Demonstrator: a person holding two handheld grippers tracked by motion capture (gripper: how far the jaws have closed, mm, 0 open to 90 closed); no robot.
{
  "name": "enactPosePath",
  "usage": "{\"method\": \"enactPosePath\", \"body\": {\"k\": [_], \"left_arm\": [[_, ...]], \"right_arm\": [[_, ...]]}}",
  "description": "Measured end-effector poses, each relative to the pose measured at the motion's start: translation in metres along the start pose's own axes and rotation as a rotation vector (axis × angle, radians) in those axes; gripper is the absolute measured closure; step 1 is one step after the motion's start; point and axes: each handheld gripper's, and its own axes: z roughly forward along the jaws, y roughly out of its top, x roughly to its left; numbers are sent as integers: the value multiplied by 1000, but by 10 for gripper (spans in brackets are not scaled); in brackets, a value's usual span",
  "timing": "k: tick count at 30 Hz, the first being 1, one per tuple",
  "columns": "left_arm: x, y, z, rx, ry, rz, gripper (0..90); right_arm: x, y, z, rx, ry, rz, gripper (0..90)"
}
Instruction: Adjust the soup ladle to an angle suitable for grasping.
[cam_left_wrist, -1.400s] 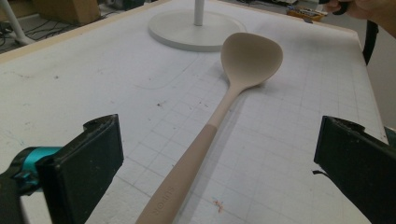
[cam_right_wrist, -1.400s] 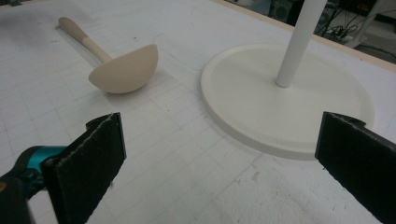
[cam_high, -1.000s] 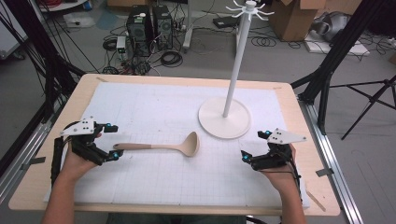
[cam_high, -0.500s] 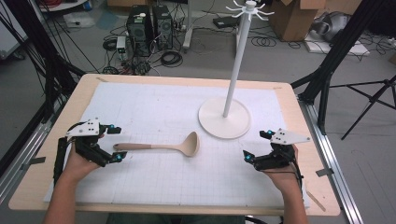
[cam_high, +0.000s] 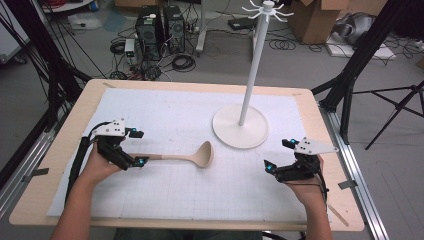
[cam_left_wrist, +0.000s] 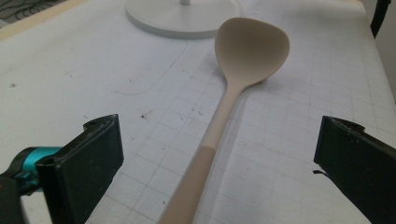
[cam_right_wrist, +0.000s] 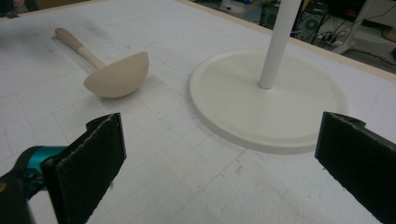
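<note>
Your left gripper (cam_high: 139, 147) sits w/ jaws spread wide either side of the ladle (cam_left_wrist: 233, 88) handle end, not clamped yet. Ladle lies flat on the grid mat (cam_high: 200, 200), bowl pointing toward the white stand base (cam_high: 240, 132), near it but not touching. Your right gripper (cam_high: 277, 155) is also spread apart, holding nothing, over the mat's right side.
</note>
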Motion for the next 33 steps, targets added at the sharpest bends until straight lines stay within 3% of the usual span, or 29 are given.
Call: {"method": "enactPosePath", "body": {"k": [14,23,33], "left_arm": [[7,13,42,126,-59,18,17],[6,6,62,234,-52,42,36],[8,8,67,295,-22,73,119]], "right_arm": [[1,0,3,21,0,-1,6],[0,-1,4,28,1,-8,6],[1,-2,8,45,1,-12,6]]}}
